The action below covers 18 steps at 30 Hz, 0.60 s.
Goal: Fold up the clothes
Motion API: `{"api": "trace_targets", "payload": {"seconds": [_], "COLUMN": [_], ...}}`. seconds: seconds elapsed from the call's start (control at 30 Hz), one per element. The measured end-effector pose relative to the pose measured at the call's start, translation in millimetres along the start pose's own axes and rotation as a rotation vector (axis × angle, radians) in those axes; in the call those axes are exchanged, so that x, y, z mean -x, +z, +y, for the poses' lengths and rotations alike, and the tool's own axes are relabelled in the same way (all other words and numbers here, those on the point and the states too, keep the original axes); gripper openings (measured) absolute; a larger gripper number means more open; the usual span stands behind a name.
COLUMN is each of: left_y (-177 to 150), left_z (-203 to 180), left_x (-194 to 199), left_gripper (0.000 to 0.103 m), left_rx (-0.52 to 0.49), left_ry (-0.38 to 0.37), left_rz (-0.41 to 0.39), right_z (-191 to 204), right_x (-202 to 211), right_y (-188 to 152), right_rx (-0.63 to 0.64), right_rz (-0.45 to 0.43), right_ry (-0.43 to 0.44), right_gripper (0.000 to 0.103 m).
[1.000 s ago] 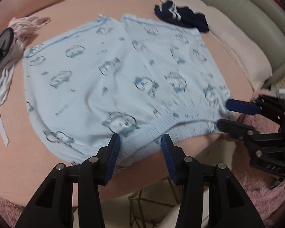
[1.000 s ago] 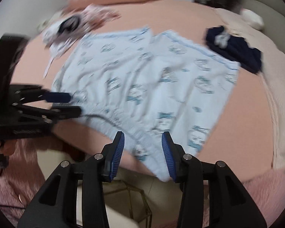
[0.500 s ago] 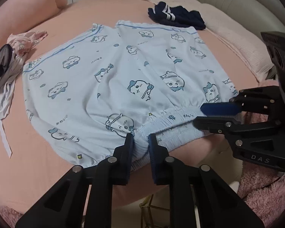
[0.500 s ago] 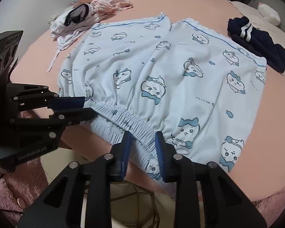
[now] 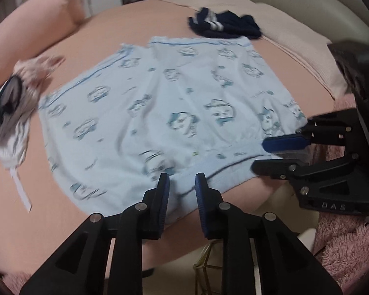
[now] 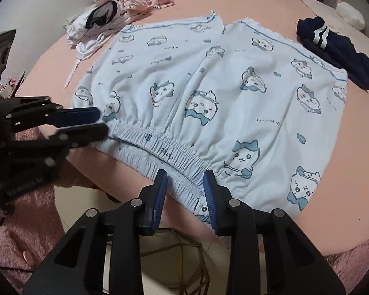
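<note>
At the right edge of the left wrist view, the black body of the right gripper (image 5: 280, 156) carries raised letters reading "DAS". Small dark script is printed on the light blue shorts (image 6: 209, 93), including the waistband, but it is too small to read.

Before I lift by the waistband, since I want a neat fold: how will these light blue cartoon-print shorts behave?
The shorts look thin and floppy: they lie flat with soft wrinkles, so the legs would probably hang and drape. The gathered elastic waistband may stretch and bunch. Probably light, and likely to drag on the pink sheet rather than slide freely.
</note>
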<state>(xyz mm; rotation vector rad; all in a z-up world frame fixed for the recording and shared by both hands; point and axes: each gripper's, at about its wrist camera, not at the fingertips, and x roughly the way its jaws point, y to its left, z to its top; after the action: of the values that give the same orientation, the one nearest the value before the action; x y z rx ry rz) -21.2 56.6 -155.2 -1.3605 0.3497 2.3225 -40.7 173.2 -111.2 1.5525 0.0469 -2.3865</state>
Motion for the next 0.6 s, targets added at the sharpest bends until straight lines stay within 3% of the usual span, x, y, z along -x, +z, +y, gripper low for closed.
{"api": "trace_targets", "payload": {"seconds": [0.07, 0.2, 0.23, 0.27, 0.37, 0.43, 0.5, 0.53, 0.6], "left_y": [0, -2, -2, -2, 1, 0, -2, -3, -5], "left_z": [-6, -5, -3, -1, 10, 13, 14, 15, 14], "left_x": [-8, -16, -17, -16, -8, -2, 1, 2, 4], "left_gripper": [0.041, 0.040, 0.036, 0.023, 0.010, 0.008, 0.005, 0.005, 0.004], "left_rx": [-0.020, -0.004, 0.008, 0.026, 0.079, 0.095, 0.108, 0.114, 0.117], "left_ry": [-0.003, -0.001, -0.001, 0.001, -0.021, -0.035, -0.044, -0.045, -0.036], "left_rz": [0.019, 0.031, 0.027, 0.019, -0.025, -0.058, -0.076, -0.080, -0.087], "right_z": [0, -7, -8, -7, 0, 3, 6, 8, 13], "right_x": [1, 0, -2, -3, -5, -2, -3, -6, -11], "right_y": [-1, -2, -1, 0, 4, 5, 4, 4, 4], "right_rx": [-0.002, -0.030, -0.034, -0.030, 0.000, 0.004, 0.008, 0.015, 0.047], "right_rz": [-0.002, 0.000, -0.001, -0.004, -0.022, -0.037, -0.031, -0.024, -0.023], "right_ry": [-0.011, -0.028, -0.027, -0.030, -0.046, -0.033, -0.025, -0.027, -0.048], "right_gripper": [0.032, 0.032, 0.032, 0.032, 0.032, 0.032, 0.042, 0.054, 0.055]}}
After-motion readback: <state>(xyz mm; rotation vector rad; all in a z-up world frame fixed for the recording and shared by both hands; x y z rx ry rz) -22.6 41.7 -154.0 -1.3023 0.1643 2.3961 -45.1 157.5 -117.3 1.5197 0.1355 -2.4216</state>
